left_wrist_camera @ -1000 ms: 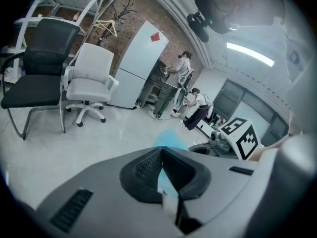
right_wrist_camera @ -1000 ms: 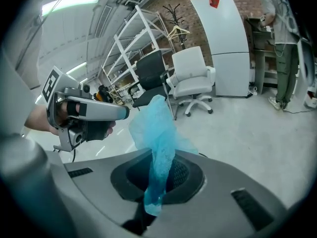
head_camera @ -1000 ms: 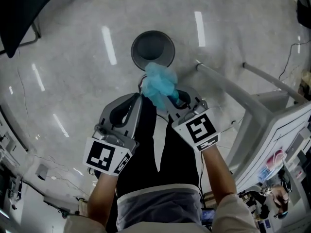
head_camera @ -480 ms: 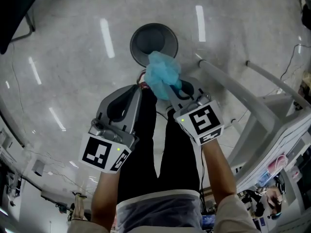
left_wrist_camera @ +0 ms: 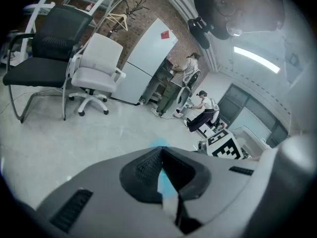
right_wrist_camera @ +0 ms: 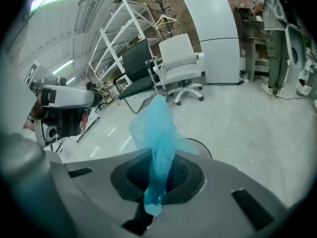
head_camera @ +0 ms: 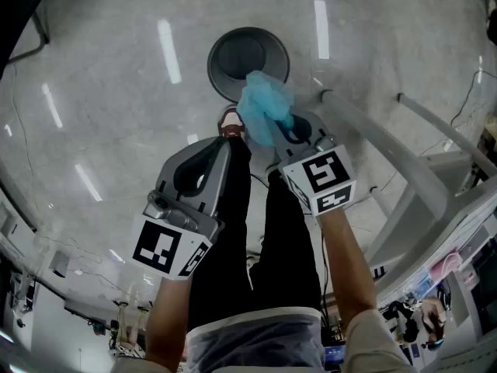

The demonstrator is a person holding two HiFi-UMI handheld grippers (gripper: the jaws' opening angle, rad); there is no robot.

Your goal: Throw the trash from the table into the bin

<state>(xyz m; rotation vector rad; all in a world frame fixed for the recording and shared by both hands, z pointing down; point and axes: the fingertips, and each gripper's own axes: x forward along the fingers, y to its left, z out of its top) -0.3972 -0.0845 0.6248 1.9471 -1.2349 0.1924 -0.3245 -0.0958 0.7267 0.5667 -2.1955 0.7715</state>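
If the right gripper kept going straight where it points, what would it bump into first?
Most likely the round dark bin. The right gripper aims down toward it, and the blue trash it holds overlaps the rim. Depth is hard to judge.

A black chair and a white office chair are standing side by side on the grey floor, the white one nearer a tall white cabinet. Behind them a bare coat stand is showing against a brick wall, and white metal shelving is rising beside the black chair. Farther along the floor two people are working: a standing person is facing dark shelves, while a second person is bending low. Ceiling lights are reflecting off the floor as pale streaks.
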